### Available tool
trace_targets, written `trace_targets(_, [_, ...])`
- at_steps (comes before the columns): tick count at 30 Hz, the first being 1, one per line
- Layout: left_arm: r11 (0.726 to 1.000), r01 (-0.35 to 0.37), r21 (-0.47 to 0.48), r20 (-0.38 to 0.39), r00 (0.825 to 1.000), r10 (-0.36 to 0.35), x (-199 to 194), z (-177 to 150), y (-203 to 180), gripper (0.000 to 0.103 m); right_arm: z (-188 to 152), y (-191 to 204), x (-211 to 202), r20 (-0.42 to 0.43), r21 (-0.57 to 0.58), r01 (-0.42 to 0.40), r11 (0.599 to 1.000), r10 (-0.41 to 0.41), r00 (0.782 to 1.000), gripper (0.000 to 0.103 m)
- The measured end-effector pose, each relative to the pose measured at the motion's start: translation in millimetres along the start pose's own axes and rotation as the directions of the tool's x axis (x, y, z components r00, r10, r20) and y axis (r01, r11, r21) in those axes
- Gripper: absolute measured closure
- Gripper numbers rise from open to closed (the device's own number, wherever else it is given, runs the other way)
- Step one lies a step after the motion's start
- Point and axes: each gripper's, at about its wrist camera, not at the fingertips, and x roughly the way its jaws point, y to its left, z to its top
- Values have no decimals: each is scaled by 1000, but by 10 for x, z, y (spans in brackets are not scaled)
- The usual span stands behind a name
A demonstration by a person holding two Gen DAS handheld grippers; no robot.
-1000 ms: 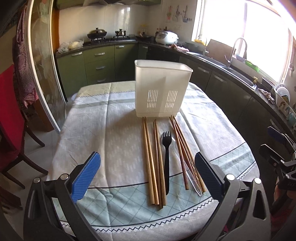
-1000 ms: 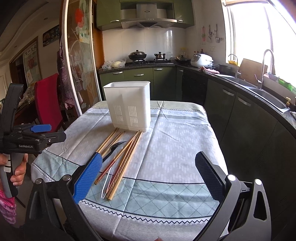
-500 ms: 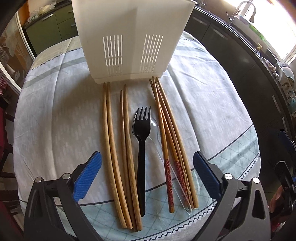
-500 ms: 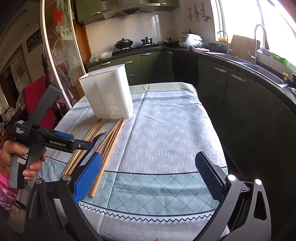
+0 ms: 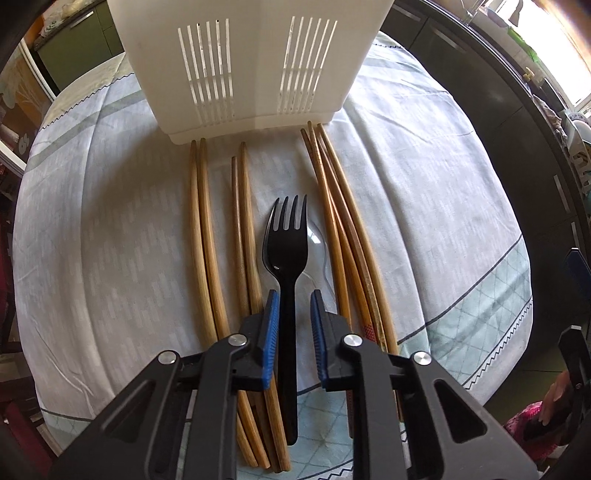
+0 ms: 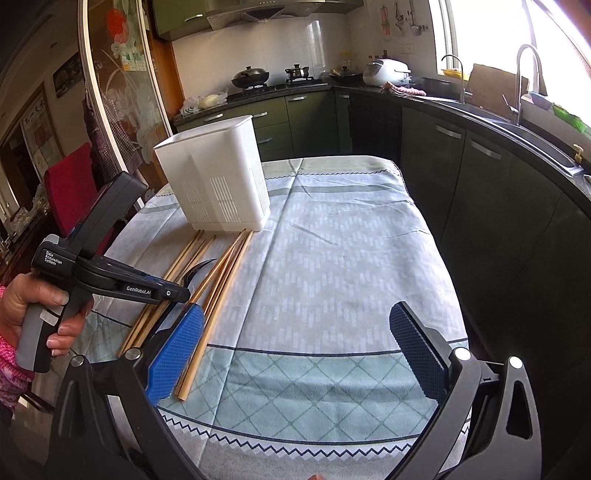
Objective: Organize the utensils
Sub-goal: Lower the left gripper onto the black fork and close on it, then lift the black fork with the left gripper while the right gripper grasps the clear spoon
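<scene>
On tablecloth (image 5: 424,206): 1 fork (image 5: 287,236) | 1 holder (image 5: 251,55) | left claw (image 5: 292,295) nearly pinching fork | right claw (image 6: 295,354) spread

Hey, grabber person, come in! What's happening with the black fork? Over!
Left gripper nearly shut around black fork handle, not clamped. Right gripper open, empty. Chopsticks crowd both sides; white caddy ahead.

Kitchen, daylit. Bright window (image 6: 491,40) at right, overexposed, above sink (image 6: 535,138) with tall curved faucet (image 6: 522,74). Dark countertop (image 6: 480,118) over green cabinets (image 6: 280,125) wrapping back and right walls. White tiled backsplash (image 6: 314,44); range hood (image 6: 258,11) above stove carrying wok (image 6: 250,76). White rice cooker (image 6: 386,71) in corner. Red chair (image 6: 74,188) at left beside floral glass door (image 6: 122,92). Table under pale patterned tablecloth (image 6: 351,258).
</scene>
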Motion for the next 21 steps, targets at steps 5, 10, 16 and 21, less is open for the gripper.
trace_targets(5, [1000, -1, -1, -6, 1000, 1, 20, 39, 68, 94, 55, 30, 124, -29, 7, -32, 999, 32, 999, 4])
trace_targets(10, [1000, -2, 3, 7, 1000, 2, 4, 30, 100, 94, 154, 74, 256, -83, 24, -122, 992, 123, 989, 4])
trace_targets(16, [1000, 27, -5, 47, 999, -26, -87, 13, 138, 94, 356, 44, 356, -138, 67, -191, 979, 198, 970, 4])
trace_targets(21, [998, 60, -11, 85, 995, -59, -278, -5, 221, 95, 503, 166, 464, -223, 55, -231, 971, 238, 945, 4])
